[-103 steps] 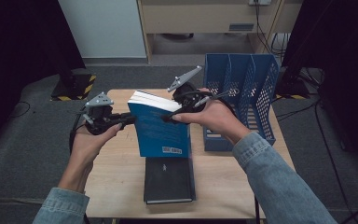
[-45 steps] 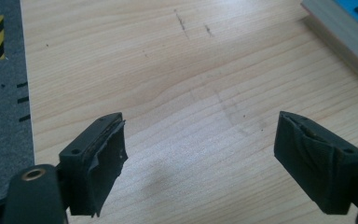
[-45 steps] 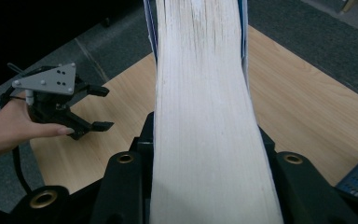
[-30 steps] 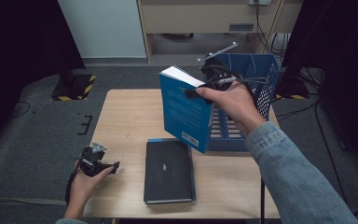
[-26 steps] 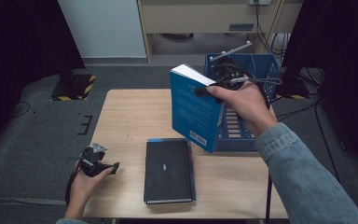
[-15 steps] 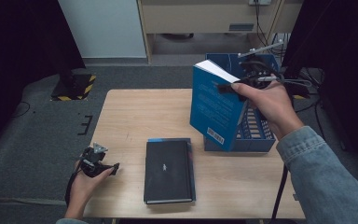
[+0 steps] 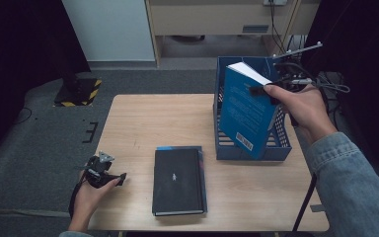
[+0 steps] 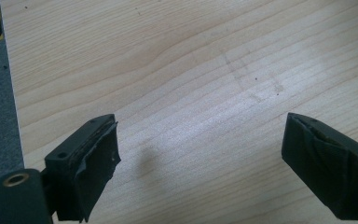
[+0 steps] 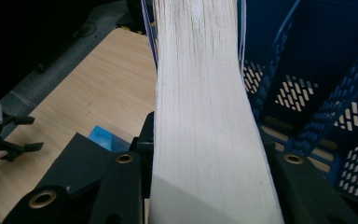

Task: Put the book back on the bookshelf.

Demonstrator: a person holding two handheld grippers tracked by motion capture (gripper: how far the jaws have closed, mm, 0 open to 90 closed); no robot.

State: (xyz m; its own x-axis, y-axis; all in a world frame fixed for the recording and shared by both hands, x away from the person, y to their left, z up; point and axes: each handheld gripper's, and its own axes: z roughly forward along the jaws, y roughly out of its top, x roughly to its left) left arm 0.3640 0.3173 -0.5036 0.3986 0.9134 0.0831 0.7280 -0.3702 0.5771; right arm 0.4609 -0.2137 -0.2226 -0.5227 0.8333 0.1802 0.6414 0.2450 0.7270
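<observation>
A blue book (image 7: 244, 111) hangs tilted over the blue file rack (image 7: 281, 143) at the table's right. My right gripper (image 7: 264, 90) is shut on the book's top edge. In the right gripper view its white page edge (image 9: 205, 116) runs between the jaws, with the rack (image 9: 307, 93) beyond. A black book (image 7: 177, 180) lies flat at the table's front centre, a blue one peeking out beneath it. My left gripper (image 7: 121, 177) rests at the front left corner, open. Its jaws (image 8: 200, 158) stand wide over bare wood.
The wooden table (image 7: 168, 118) has bare room at its left and back. Cables trail from the right hand past the rack's far side. Dark floor and a white cabinet lie beyond the table's far edge.
The right hand has carried the blue book rightward from the table's middle to over the rack. The left gripper, which earlier held the book too, has let go and now rests front left.
</observation>
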